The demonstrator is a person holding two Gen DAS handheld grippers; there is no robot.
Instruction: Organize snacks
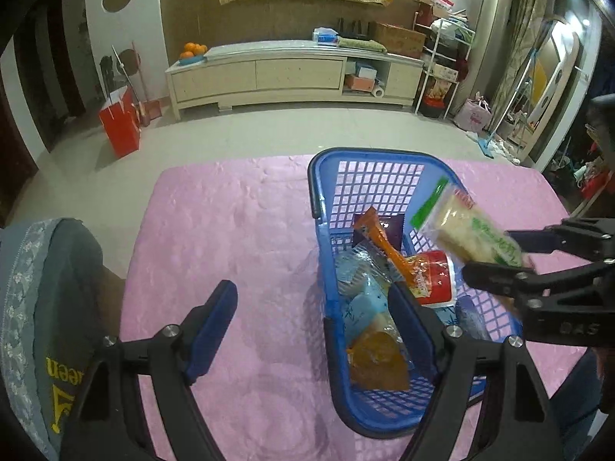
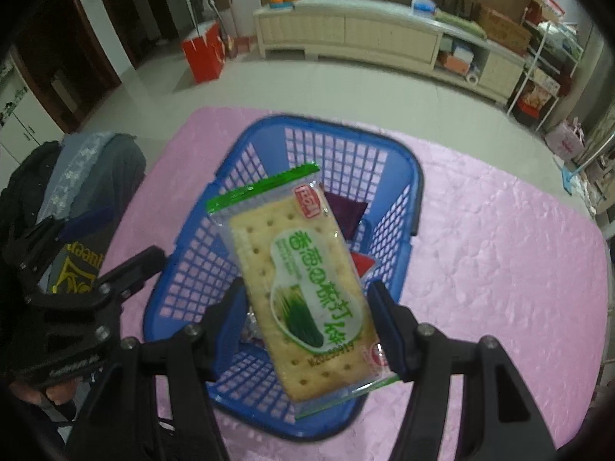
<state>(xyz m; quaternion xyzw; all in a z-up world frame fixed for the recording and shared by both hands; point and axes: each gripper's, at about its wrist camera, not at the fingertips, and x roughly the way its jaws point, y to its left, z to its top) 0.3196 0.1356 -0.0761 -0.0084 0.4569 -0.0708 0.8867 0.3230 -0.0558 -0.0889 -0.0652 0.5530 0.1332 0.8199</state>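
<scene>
The left hand-held gripper (image 1: 311,319) hangs with its blue-padded fingers wide apart and nothing between them; its left finger is over the bare pink quilted tabletop (image 1: 230,238), its right finger over the near left wall of the blue plastic lattice basket (image 1: 319,176). It looks well placed to steady that wall if the basket slides, and otherwise is best kept out of the drop path.

Ahead of that gripper, inside the basket, lie a flat orange-brown packet (image 1: 378,361) nearest, pale blue wrapped sweets (image 1: 361,296) beyond it, a slim orange stick packet (image 1: 380,242), a red-and-white wrapped snack (image 1: 434,276) and a dark purple sachet (image 1: 392,230) toward the far end.

To the right, the right hand-held gripper (image 2: 307,330) is clamped on the long edges of a clear-wrapped rectangular soda cracker pack with green print (image 2: 303,288), near its lower half. The pack is held in the air above the basket, its green sealed end pointing away from the gripper.

The step appears to be placing this pack in the basket. Doing it well likely means lowering until the far end is near the lattice floor, aiming for the open far half ahead of the gripper, then parting the fingers low so the brittle crackers lie flat rather than fall onto the heap.
</scene>
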